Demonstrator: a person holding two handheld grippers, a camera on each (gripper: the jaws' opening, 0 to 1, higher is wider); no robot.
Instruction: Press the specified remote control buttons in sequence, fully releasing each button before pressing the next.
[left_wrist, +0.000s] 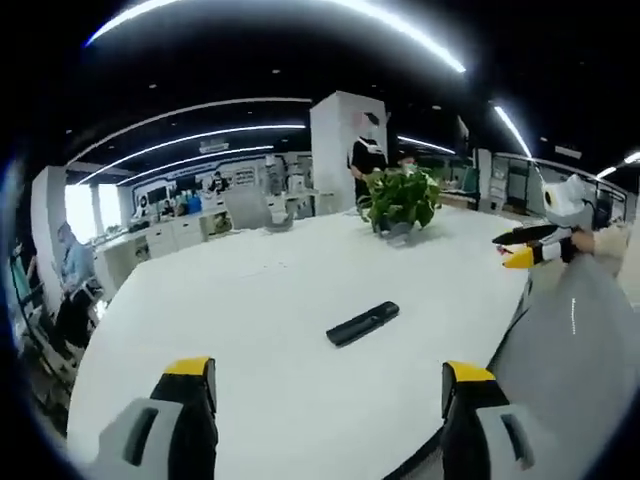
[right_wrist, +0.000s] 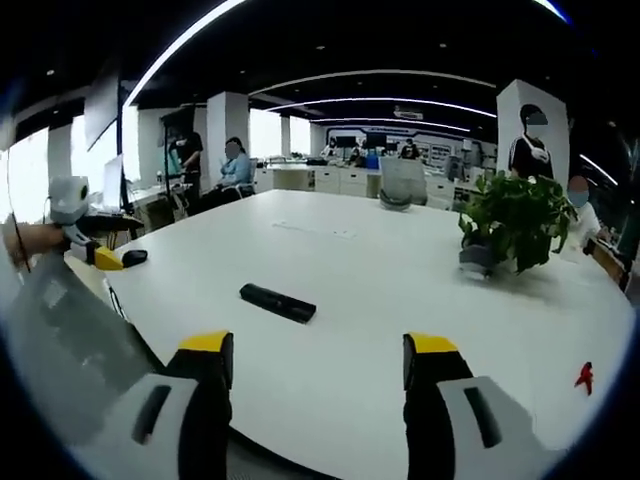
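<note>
Left tool (left_wrist: 325, 395) agape above remote (left_wrist: 362, 323)

Both views look from off the near edge of the white worktop (left_wrist: 300, 300), low and forward across it into the office. They share the dark remote (left_wrist: 362, 324) lying mid-worktop and the potted plant (left_wrist: 402, 200) behind it. The left gripper view sees the other hand-held gripper (left_wrist: 525, 248) at its right, the right gripper view its counterpart (right_wrist: 110, 258) at its left.

Bright ceiling light strips (left_wrist: 190, 135) illuminate the white table (left_wrist: 280, 300) evenly, with soft, faint shadows. Fisheye distortion bends straight lines near the edges; distant background detail is slightly soft.
</note>
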